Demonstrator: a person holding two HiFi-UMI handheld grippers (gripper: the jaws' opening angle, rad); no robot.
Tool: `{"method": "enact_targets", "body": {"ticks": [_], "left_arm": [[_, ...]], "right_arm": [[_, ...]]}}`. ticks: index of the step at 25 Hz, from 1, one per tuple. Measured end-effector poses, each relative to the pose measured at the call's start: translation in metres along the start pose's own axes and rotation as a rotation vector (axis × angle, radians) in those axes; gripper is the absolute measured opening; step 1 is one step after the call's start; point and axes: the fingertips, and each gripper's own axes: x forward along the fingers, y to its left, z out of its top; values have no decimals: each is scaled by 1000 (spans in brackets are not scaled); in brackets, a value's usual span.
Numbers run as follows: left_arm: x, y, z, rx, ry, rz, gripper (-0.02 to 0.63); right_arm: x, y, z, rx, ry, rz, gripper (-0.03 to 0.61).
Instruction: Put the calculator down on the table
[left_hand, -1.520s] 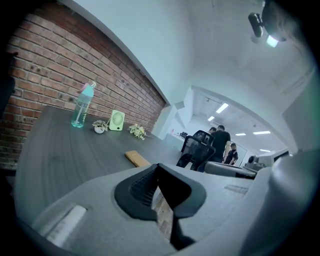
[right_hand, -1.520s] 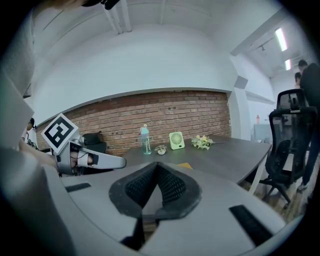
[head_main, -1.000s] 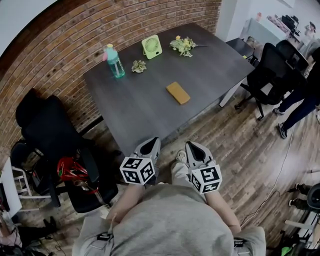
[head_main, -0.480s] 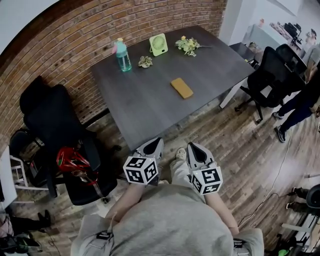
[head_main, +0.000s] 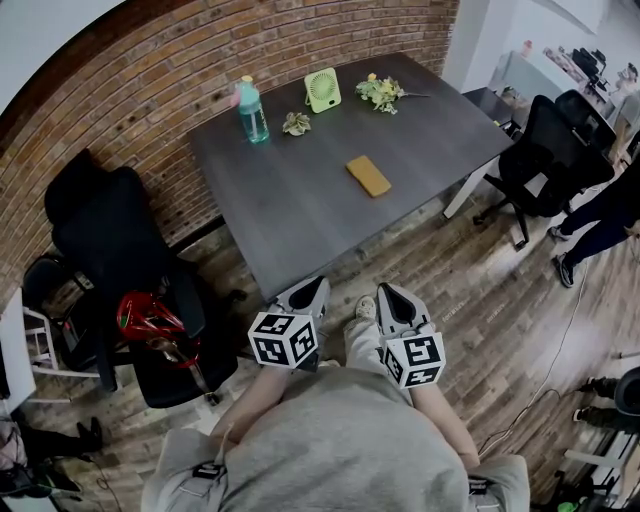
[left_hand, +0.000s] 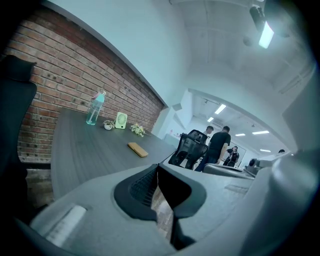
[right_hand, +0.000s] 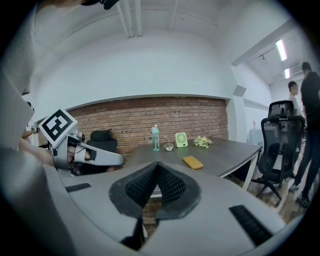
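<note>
A flat yellow calculator (head_main: 368, 176) lies on the dark grey table (head_main: 290, 215), right of its middle; it also shows in the left gripper view (left_hand: 137, 149) and the right gripper view (right_hand: 193, 162). My left gripper (head_main: 312, 290) and right gripper (head_main: 392, 296) are held side by side close to my body, just off the table's near edge, pointing toward it. Both are shut with nothing between the jaws, as the left gripper (left_hand: 158, 168) and right gripper (right_hand: 157, 167) show in their own views. The left gripper (right_hand: 119, 159) is also seen beside the right one.
At the table's far edge stand a teal bottle (head_main: 251, 110), a small plant (head_main: 296, 123), a green fan (head_main: 322, 90) and flowers (head_main: 382, 92). Black chairs (head_main: 110, 250) and a red helmet (head_main: 145, 318) are at the left. An office chair (head_main: 540, 150) and a person (head_main: 610, 210) are at the right.
The head view has shifted a little, so the table and its objects sit slightly further right. Both grippers stay shut and side by side before my body.
</note>
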Motion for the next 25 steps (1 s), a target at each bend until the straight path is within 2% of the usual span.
{"method": "enact_targets", "body": {"ticks": [25], "left_arm": [[6,2,-3,-27,9,20,20]], "right_arm": [[3,-8,-4,14,3,1,0]]}}
